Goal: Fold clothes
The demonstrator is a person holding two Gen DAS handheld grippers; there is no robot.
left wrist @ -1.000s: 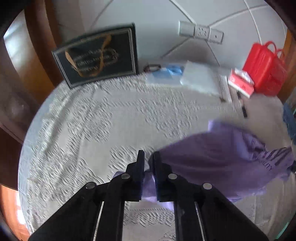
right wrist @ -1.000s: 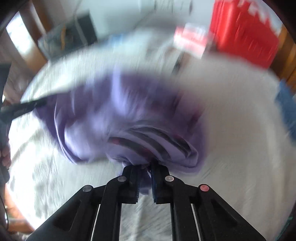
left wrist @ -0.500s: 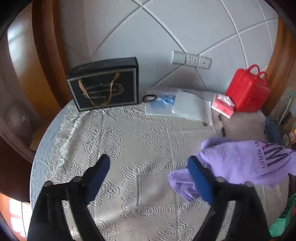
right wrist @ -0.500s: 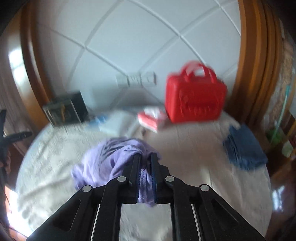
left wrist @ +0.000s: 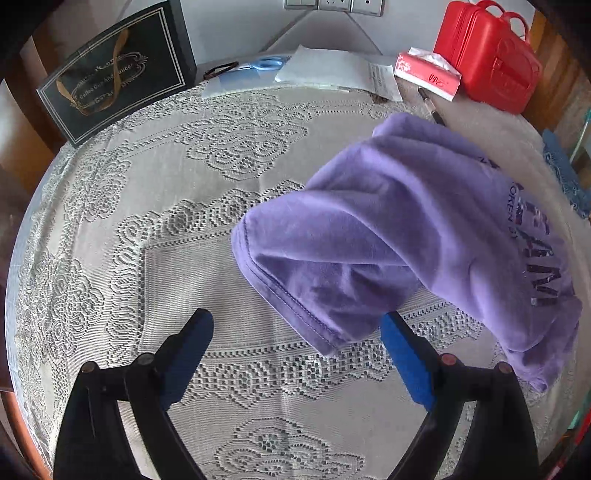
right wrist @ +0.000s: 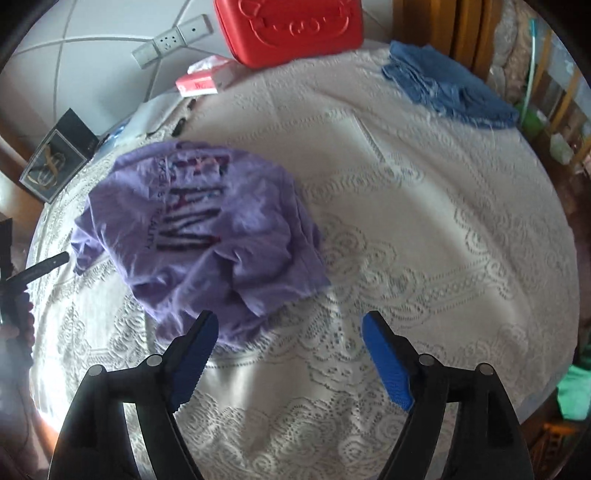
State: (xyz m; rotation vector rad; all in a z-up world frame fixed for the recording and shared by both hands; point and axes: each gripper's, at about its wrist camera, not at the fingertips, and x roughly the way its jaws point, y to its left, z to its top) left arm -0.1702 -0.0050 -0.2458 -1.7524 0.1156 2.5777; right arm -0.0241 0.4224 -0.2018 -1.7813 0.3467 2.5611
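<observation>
Closest in, the left hand-held gripper (left wrist: pixel 295 332) hangs above the table (left wrist: pixel 147 280) with its blue-padded fingers (left wrist: pixel 192 347) spread wide and nothing between them; the right hand-held gripper (right wrist: pixel 288 332) is likewise spread wide and empty, its left finger just at the near edge of the cloth. Just beyond the two of them lies the purple T-shirt (right wrist: pixel 207 229), crumpled in a loose heap on the white lace tablecloth (right wrist: pixel 424 229), with dark printed letters showing on its upper side and a stitched hem turned toward the left hand-held gripper. The heap sits toward the middle of the round table, to the right of the left hand-held gripper and to the left of the right one. Farther off on the right side of the table a bundled blue cloth (right wrist: pixel 450 88) lies near the rim, well apart from the shirt. At the far edge, against the white wall, stand a dark gift bag (left wrist: pixel 114 70) with gold ribbon handles, some white paper sheets (left wrist: pixel 325 70) with blue-handled scissors (left wrist: pixel 266 63) beside them, a red tissue box (left wrist: pixel 426 74), a dark pen (left wrist: pixel 430 107) and a red plastic case (left wrist: pixel 487 55). White wall sockets (left wrist: pixel 332 4) are set above them.
</observation>
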